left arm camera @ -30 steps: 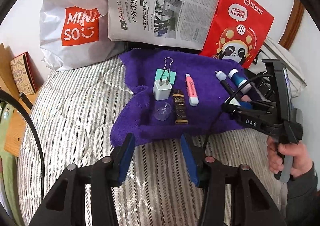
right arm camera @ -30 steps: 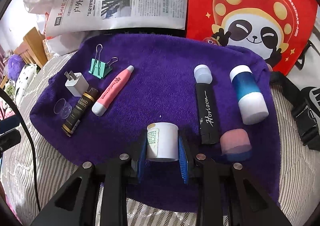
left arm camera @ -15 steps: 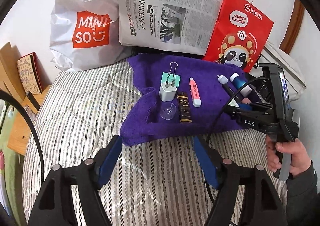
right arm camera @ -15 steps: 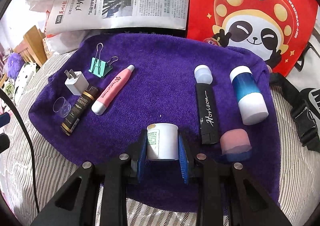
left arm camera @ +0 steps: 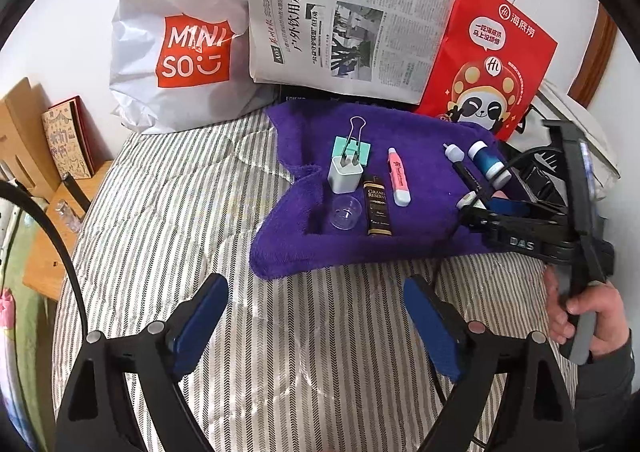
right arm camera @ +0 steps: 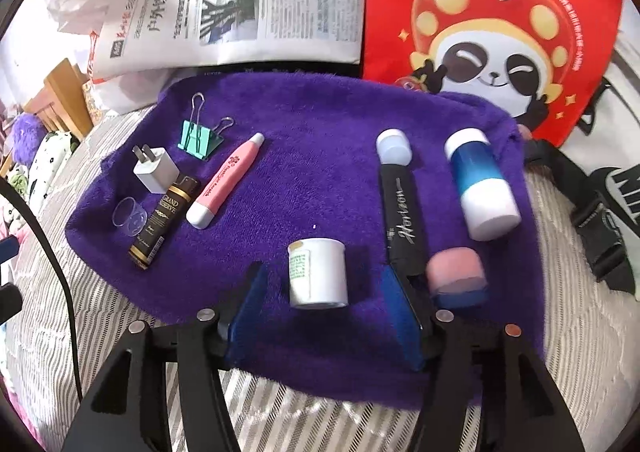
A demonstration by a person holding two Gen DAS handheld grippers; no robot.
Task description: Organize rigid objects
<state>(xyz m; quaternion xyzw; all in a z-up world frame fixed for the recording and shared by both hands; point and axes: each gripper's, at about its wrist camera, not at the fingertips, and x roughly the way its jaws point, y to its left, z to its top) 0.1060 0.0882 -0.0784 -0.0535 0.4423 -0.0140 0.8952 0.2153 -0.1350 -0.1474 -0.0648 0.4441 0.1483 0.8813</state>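
Observation:
A purple towel lies on the striped bed. A small white bottle lies on the towel between the open jaws of my right gripper, free of both pads. To its right lie a black Horizon tube, a blue-and-white bottle and a pink-capped jar. At the left lie a mint binder clip, a white charger plug, a clear cap, a brown Grand Reserve tube and a pink pen. My left gripper is open and empty above the bed, short of the towel.
A white Miniso bag, a newspaper and a red panda bag stand against the wall behind the towel. A black strap lies at the right. A wooden side table is at the left.
My right gripper has opened and let go of the small white bottle, which now lies on the towel. My left gripper has drawn back from the towel and opened wider.

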